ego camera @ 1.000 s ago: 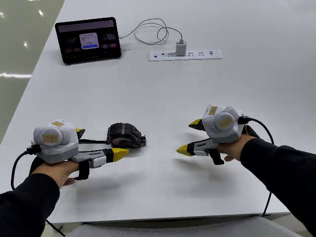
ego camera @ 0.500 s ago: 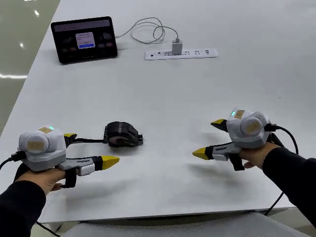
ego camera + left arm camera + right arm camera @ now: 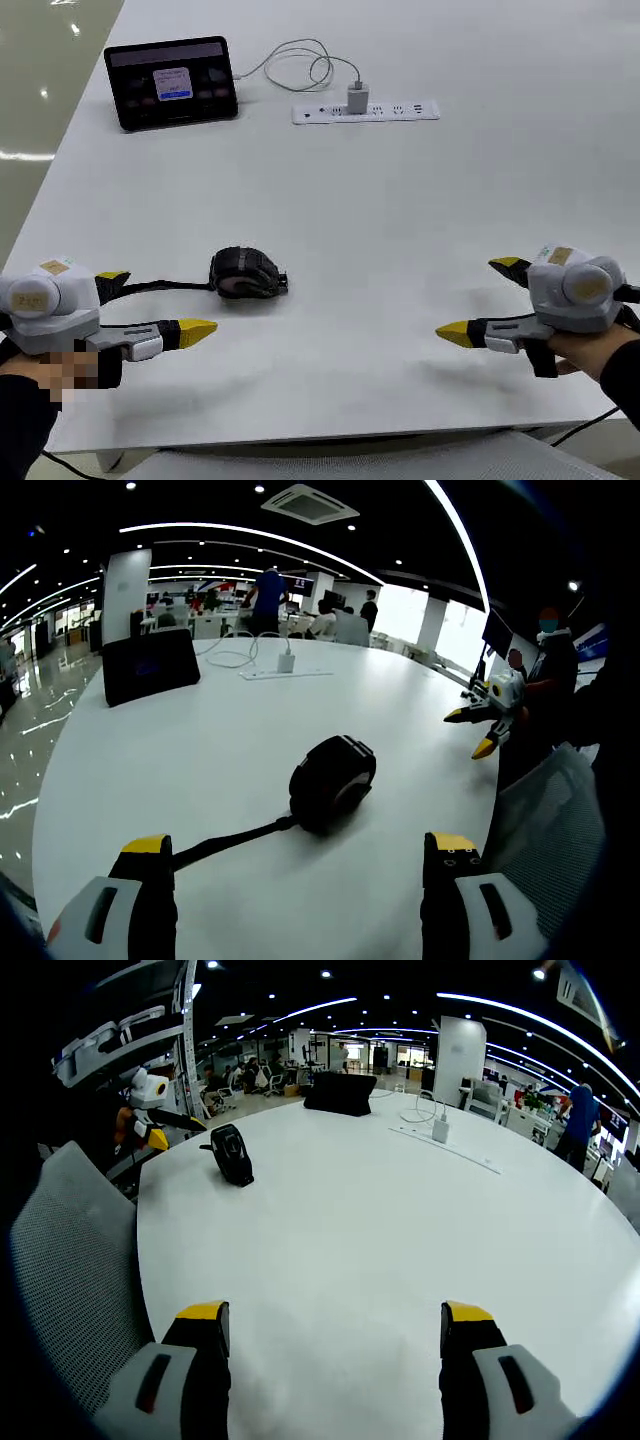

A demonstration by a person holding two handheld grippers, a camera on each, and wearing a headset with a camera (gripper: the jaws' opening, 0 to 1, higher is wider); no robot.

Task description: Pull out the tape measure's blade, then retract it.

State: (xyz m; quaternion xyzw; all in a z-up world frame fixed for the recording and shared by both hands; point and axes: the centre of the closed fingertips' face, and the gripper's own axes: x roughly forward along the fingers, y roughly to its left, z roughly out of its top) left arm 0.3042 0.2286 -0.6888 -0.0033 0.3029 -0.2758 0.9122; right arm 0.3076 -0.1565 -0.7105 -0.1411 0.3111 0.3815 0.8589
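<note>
Pulling outward from the black tape measure [image 3: 245, 272] lying on the white table [image 3: 400, 200], the left gripper [image 3: 158, 302] and right gripper [image 3: 478, 298] are both gaping wide, holding nothing.

Surface: we see a white tabletop [image 3: 400, 230] | near left: a black tape measure [image 3: 245, 272] lies on it, its dark strap [image 3: 170, 286] trailing leftward | far left: a tablet [image 3: 172, 82] stands propped, screen lit | right of it: a white power strip [image 3: 365, 111] with a charger [image 3: 358, 98] plugged in, cable [image 3: 300, 65] looping toward the tablet
</note>
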